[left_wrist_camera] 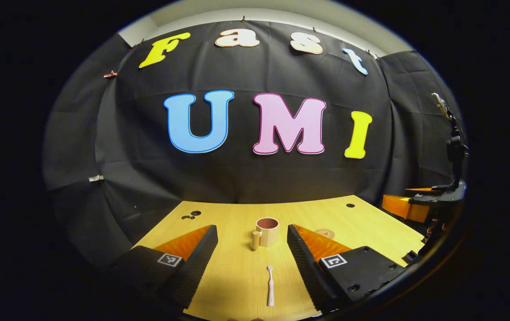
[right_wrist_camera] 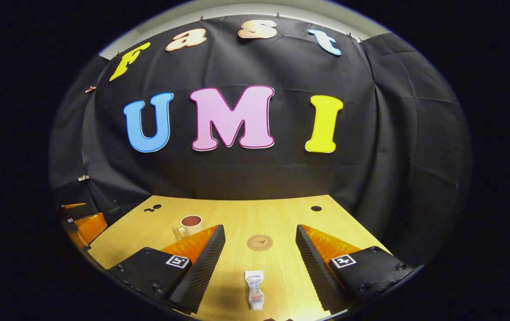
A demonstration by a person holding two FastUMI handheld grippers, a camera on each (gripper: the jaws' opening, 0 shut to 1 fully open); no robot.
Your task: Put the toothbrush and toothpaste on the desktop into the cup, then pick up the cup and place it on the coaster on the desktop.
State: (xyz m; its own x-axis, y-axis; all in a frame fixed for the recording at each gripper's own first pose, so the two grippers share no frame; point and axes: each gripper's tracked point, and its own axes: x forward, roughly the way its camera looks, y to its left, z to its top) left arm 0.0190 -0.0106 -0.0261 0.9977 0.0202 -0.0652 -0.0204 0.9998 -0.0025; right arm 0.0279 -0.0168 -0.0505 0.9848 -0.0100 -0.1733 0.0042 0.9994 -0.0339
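My left gripper (left_wrist_camera: 252,254) has its fingers spread, and the toothbrush (left_wrist_camera: 271,285) lies between them on the worktop, long axis pointing ahead toward the cup (left_wrist_camera: 267,232). My right gripper (right_wrist_camera: 259,258), fingers likewise spread, brackets the toothpaste (right_wrist_camera: 254,289) (coaster (right_wrist_camera: 259,242) just beyond).

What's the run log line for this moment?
left gripper open, over toothbrush | right gripper open, over toothpaste | cup empty | coaster bare
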